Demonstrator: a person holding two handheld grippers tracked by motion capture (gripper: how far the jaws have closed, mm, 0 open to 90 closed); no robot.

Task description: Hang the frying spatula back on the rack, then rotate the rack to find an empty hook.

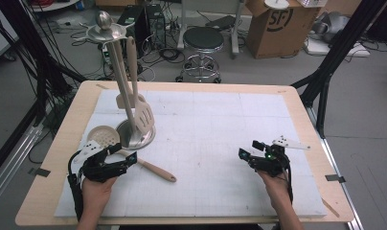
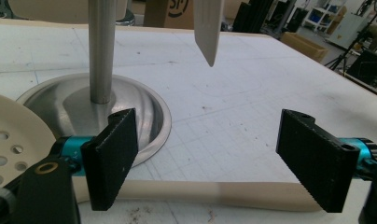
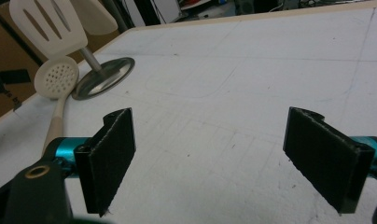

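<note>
A cream skimmer spoon (image 1: pixel 101 136) lies flat on the white mat, its handle (image 2: pixel 200 190) running toward the table's middle. My left gripper (image 1: pixel 124 153) is open and straddles that handle, one jaw on each side, without touching it (image 2: pixel 210 144). Just beyond it stands a steel utensil stand (image 1: pixel 134 136) with a slotted spatula (image 1: pixel 144 115) and a second cream utensil (image 1: pixel 124 100) hanging from its top. My right gripper (image 1: pixel 250 149) rests open over bare mat at the right, with nothing between its jaws (image 3: pixel 210 149). The right gripper view shows the skimmer (image 3: pixel 58 77) and stand base (image 3: pixel 105 77) far off.
The white mat (image 1: pixel 206 129) covers most of the wooden table (image 1: pixel 72 124). Behind the table are a black stool (image 1: pixel 202 40), a cardboard box (image 1: pixel 278 26) and cables on the floor. Black frame struts (image 1: pixel 333 62) rise at both back corners.
</note>
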